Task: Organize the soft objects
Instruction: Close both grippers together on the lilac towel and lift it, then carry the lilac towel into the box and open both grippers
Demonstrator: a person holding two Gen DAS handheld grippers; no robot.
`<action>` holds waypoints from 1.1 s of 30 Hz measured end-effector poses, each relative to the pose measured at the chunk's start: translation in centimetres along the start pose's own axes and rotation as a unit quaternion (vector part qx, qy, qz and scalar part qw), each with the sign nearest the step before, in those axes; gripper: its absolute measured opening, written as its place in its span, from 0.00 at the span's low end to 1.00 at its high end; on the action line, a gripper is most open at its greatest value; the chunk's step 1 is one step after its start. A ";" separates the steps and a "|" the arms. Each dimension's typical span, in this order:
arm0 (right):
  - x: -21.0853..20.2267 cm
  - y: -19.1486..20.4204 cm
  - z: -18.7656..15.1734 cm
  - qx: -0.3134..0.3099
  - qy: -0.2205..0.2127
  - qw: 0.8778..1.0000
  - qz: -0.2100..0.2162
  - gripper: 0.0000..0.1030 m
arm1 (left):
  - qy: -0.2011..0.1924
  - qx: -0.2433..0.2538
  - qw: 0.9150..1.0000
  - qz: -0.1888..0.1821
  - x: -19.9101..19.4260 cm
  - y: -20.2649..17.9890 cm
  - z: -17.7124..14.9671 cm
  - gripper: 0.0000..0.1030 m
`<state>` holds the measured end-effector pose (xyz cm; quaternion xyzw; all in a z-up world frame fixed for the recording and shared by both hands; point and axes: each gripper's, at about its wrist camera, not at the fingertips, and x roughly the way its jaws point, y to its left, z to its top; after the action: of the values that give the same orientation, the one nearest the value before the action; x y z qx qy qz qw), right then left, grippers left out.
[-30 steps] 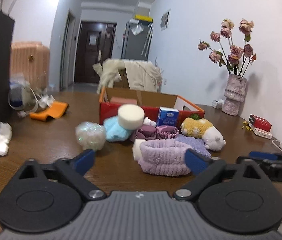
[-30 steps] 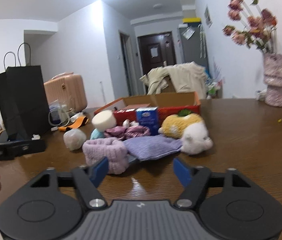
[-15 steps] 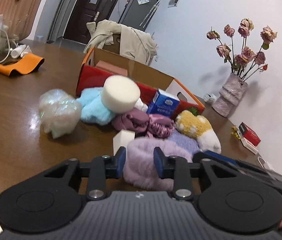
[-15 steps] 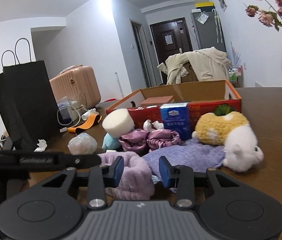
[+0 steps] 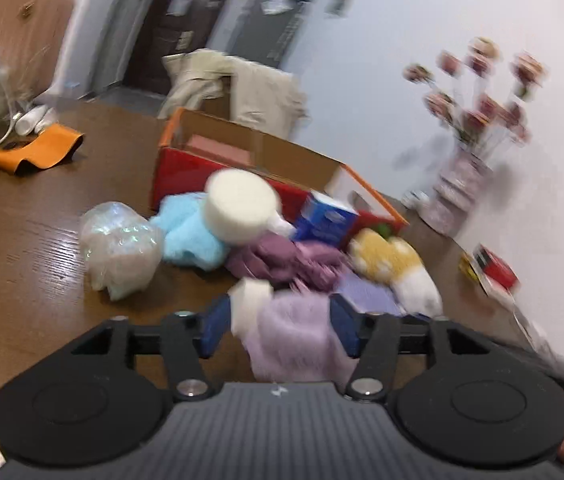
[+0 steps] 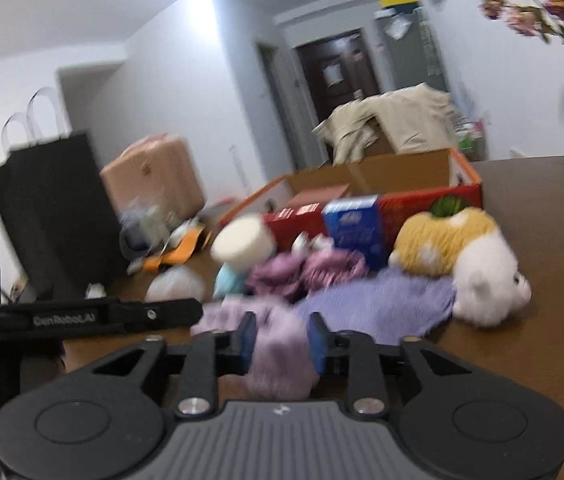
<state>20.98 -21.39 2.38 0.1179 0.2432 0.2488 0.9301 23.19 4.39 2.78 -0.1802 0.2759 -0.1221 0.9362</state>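
Both grippers have closed in on the fluffy lilac headband [image 5: 298, 336]. Left gripper [image 5: 278, 326], jaws just reopened partway, loosely brackets it at 6 o'clock; right gripper [image 6: 282, 340] pinches it. Step: grasping. Next: lift toward the red cardboard box [image 6: 434, 200] at 1 o'clock.

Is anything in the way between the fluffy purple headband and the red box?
Yes. The fluffy purple headband sits nearest, and the pile lies between it and the red box: purple scrunchies, a white sponge, a blue fluffy cloth and a blue carton.
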 end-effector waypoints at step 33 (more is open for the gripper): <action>1.3 -1.3 -2.9 0.086 0.105 0.989 0.064 0.26 | 0.086 0.004 0.995 -0.057 -1.5 0.1 -3.9 0.21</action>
<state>21.04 -21.58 -1.02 0.1863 0.3517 0.2965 0.8681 19.77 3.88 0.37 -0.1805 0.3443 -0.1911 0.9013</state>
